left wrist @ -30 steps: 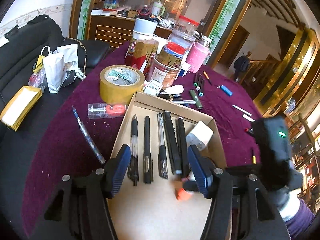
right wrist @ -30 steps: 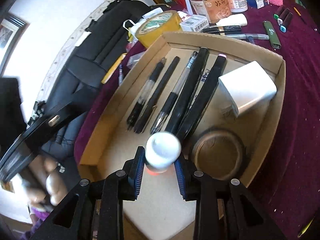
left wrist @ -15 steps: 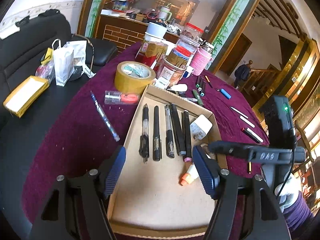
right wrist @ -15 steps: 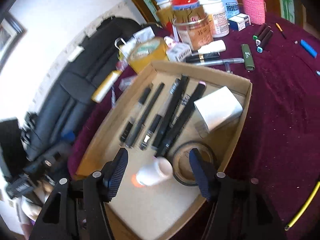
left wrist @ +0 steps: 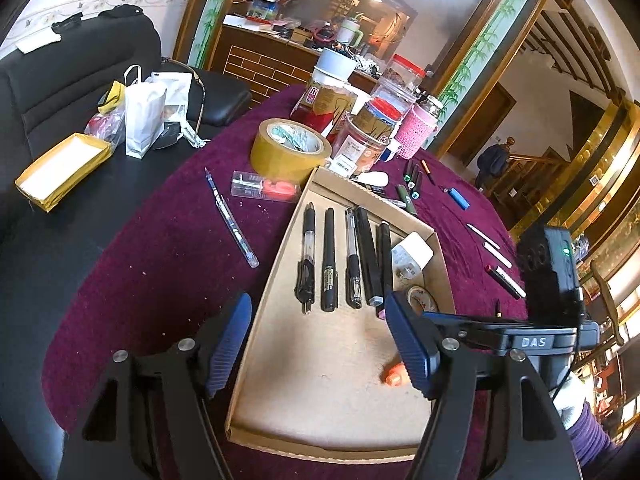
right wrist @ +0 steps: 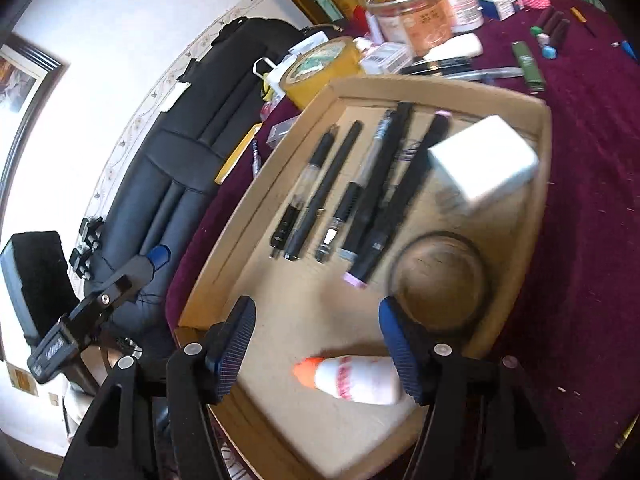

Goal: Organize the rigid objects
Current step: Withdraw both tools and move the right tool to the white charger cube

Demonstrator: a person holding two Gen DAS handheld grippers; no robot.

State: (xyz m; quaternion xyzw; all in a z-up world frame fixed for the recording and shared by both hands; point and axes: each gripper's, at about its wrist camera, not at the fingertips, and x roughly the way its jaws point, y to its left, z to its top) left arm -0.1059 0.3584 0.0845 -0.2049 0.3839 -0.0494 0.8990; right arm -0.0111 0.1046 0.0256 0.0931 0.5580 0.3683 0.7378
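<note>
A shallow cardboard tray (left wrist: 280, 360) (right wrist: 440, 84) lies on the purple tablecloth. In it lie several black pens (left wrist: 330, 260) (right wrist: 360, 184) side by side, a white charger block (left wrist: 412, 254) (right wrist: 484, 164), a tape ring (right wrist: 440, 280) and a white glue bottle with an orange cap (right wrist: 352, 378); only its cap (left wrist: 394, 376) shows in the left wrist view. My right gripper (right wrist: 316, 340) is open just above the lying bottle. My left gripper (left wrist: 316, 340) is open and empty over the tray's near end.
A yellow tape roll (left wrist: 290, 150), jars (left wrist: 360, 136), a pink bottle (left wrist: 418, 136), a blue pen (left wrist: 232, 224), a packaged item (left wrist: 264, 188) and loose markers (left wrist: 412, 184) lie on the cloth beyond the tray. A black sofa (left wrist: 60, 92) with bags stands left.
My right gripper opened and let go of the glue bottle, which now lies on its side in the tray. Both grippers have drawn back from the tray.
</note>
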